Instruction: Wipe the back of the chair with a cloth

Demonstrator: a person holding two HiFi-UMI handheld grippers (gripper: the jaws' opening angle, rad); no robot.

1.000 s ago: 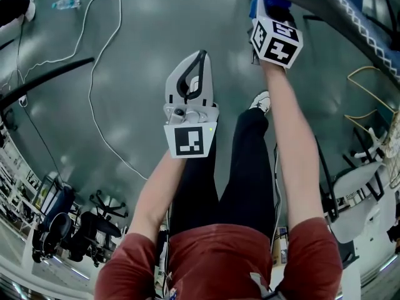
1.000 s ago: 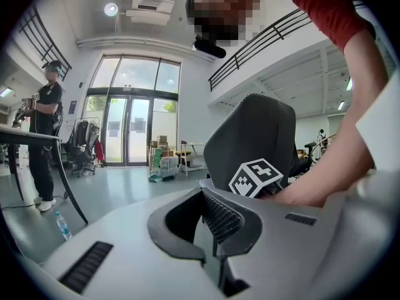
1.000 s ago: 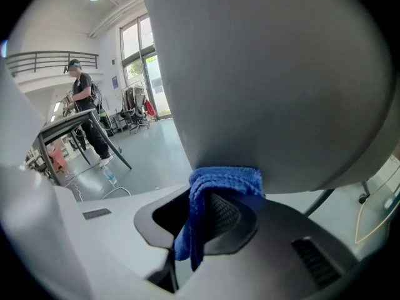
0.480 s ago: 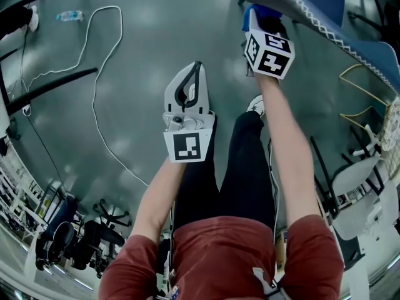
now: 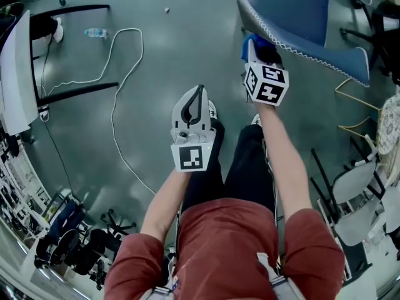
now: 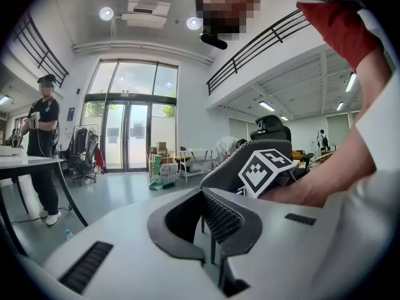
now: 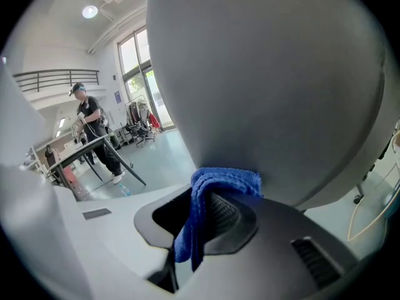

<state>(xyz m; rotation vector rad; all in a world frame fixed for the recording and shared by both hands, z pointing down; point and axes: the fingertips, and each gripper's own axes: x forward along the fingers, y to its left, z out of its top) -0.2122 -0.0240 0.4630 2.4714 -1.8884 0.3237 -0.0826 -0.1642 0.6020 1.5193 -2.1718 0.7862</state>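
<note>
Right tongs (image 7: pixel 207 219): closed on a folded blue cloth (image 7: pixel 215 181), which is bunched over one pad with a tail hanging down between the jaws.
Cloth position: its top fold presses against the chair back (image 7: pixel 269 86), low on the curved shell. The head view places it at the edge of the blue chair (image 5: pixel 300 11).
Left tongs (image 6: pixel 210 221): jaws together with nothing between them, held out over the floor (image 5: pixel 156 36), well apart from the chair.
Contact: only a narrow fold seems to touch the shell. How much of it bears is hard to judge, because the shell fills the right gripper view.
Risk, scraping: if the fold rolls back during a stroke, the bare jaw tips could rub the shell.
Risk, slipping: the cloth is pinched near one edge, so drag across the surface may tug it loose.
Risk, chair moving: nothing steadies the chair, so a firm push could slide or turn it away.
Risk, coverage: on such a curved back, short passes may miss the upper part and the sides.
Risk, footing: a white cable (image 5: pixel 119 105) lies looped on the floor near the person's feet and could catch a step.
</note>
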